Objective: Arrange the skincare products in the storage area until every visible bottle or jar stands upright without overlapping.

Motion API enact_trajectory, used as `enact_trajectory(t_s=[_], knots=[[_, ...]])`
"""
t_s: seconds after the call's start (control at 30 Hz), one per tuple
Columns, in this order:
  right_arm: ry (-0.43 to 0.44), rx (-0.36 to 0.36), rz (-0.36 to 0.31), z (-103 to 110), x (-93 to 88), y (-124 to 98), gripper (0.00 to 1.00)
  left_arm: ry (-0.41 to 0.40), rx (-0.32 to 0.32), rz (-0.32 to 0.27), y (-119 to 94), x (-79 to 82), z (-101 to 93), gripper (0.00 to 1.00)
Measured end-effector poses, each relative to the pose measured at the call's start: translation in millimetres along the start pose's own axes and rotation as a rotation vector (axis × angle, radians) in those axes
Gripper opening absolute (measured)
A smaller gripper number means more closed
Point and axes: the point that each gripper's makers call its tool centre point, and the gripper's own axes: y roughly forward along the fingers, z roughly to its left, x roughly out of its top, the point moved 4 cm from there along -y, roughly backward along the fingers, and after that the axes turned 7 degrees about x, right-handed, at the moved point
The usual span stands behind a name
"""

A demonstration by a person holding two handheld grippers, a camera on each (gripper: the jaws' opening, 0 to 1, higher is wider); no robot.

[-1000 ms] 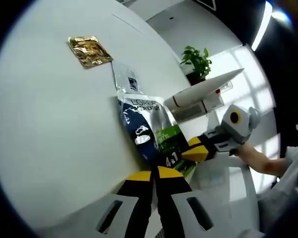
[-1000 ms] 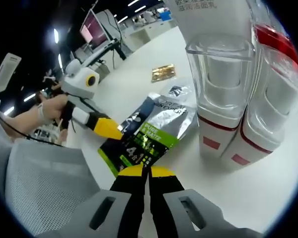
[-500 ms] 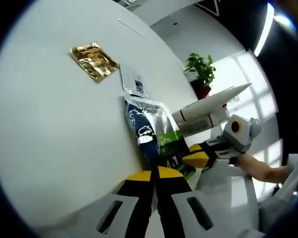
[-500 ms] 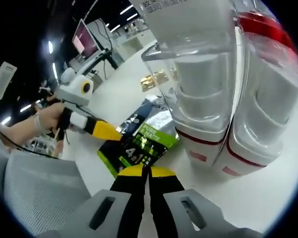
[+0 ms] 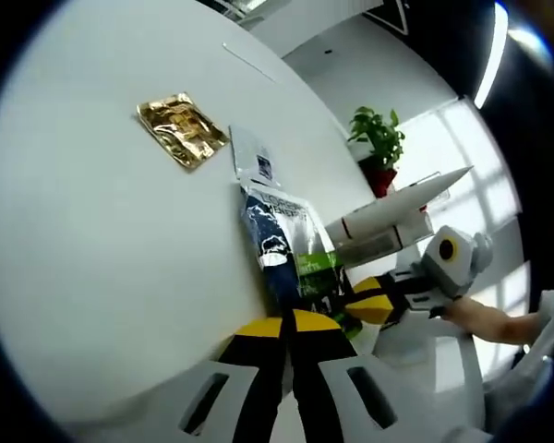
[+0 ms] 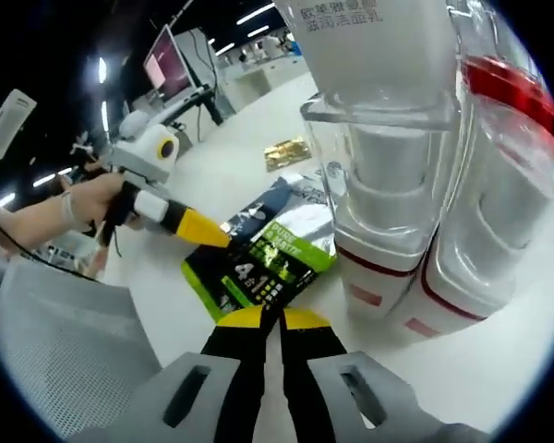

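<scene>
Silver-green sachet — flat beside upright tubes.

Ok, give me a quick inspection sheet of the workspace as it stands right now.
Surface: white table, mostly bare.
Job's things: two white tubes with clear caps, standing cap-down and touching; they also appear in the left gripper view.
Clutter: dark and green sachet lying flat near the table edge; a silver sachet beyond it; a gold sachet lying apart.
Grippers: left tool shut, its tip at the dark and green sachet's edge; right tool shut, empty.
Cables: nothing seen.
Surroundings: potted plant, monitor, grey chair.
</scene>
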Motion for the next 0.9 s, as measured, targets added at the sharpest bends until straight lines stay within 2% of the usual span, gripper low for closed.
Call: enact_trajectory(t_s=[0.2,0.47,0.57,0.67,0.8,0.9], knots=[[-0.053,-0.006,0.027,10.7,-5.8,-11.3,0.1,-0.014,-0.002,-0.025,-0.1,7.3,1.4,0.0],[-0.143,0.007,0.061,27.2,-10.1,-19.0,0.07,-0.013,0.013,-0.042,1.6,8.1,1.6,0.0],[-0.124,0.036,0.056,31.7,-10.3,-17.0,0.03,-0.018,0.009,-0.05,2.5,8.5,-2.0,0.0],[-0.138,0.057,0.073,34.2,-12.6,-10.1,0.04,-0.014,0.013,-0.053,3.9,8.1,-3.9,0.0],[-0.16,0.061,0.095,35.5,-15.3,-1.6,0.04,-0.015,0.014,-0.051,4.2,13.8,5.1,0.0],[-0.162,0.065,0.097,33.9,-14.8,2.7,0.04,-0.016,0.018,-0.053,4.1,11.4,1.9,0.0]])
